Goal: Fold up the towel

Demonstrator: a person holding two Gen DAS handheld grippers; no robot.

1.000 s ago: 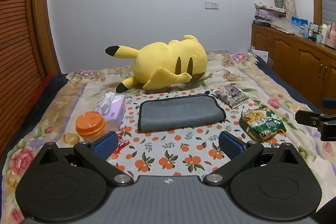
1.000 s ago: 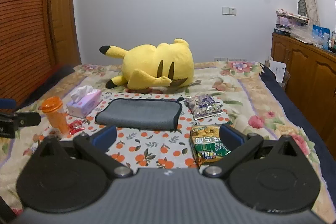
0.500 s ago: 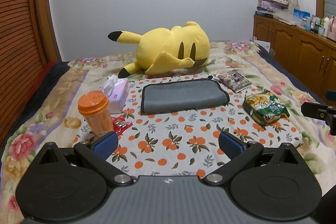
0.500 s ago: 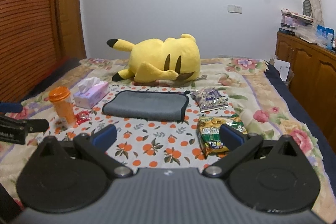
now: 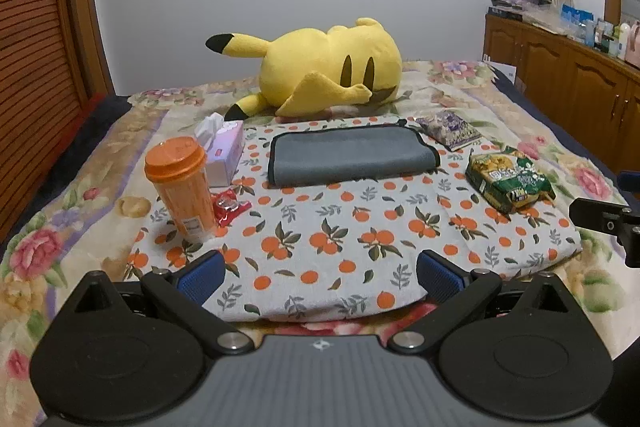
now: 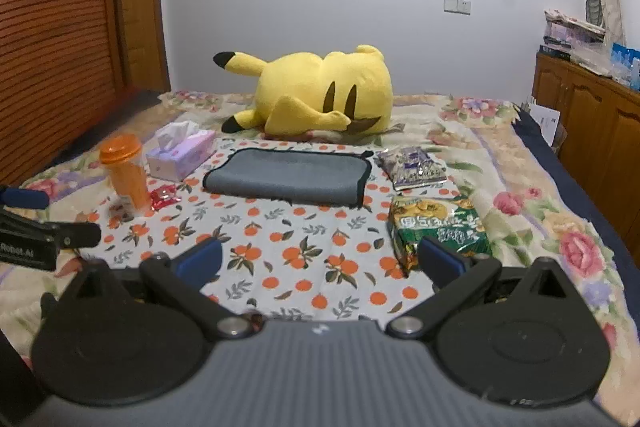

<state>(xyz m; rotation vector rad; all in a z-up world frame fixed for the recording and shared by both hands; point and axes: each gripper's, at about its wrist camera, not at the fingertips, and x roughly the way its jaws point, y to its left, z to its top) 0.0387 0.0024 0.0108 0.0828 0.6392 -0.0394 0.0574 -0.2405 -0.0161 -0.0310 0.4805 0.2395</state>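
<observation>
A grey towel with a black hem [image 5: 352, 155] lies folded flat on the orange-print cloth [image 5: 328, 239] in the middle of the bed; it also shows in the right wrist view [image 6: 286, 177]. My left gripper [image 5: 318, 273] is open and empty, well short of the towel near the cloth's front edge. My right gripper [image 6: 320, 259] is open and empty, also well back from the towel. Each gripper's tip shows at the edge of the other's view.
A yellow plush toy [image 5: 320, 71] lies behind the towel. An orange cup [image 5: 182, 183], a tissue box [image 5: 224, 155] and a red wrapper [image 5: 230, 207] sit left of it. A purple snack bag [image 5: 448, 129] and a green one [image 5: 510, 179] lie right. Wooden cabinets [image 5: 560, 75] stand at right.
Both grippers have drawn back from the towel and risen; the towel and other objects now look farther away. Nothing on the bed has moved.
</observation>
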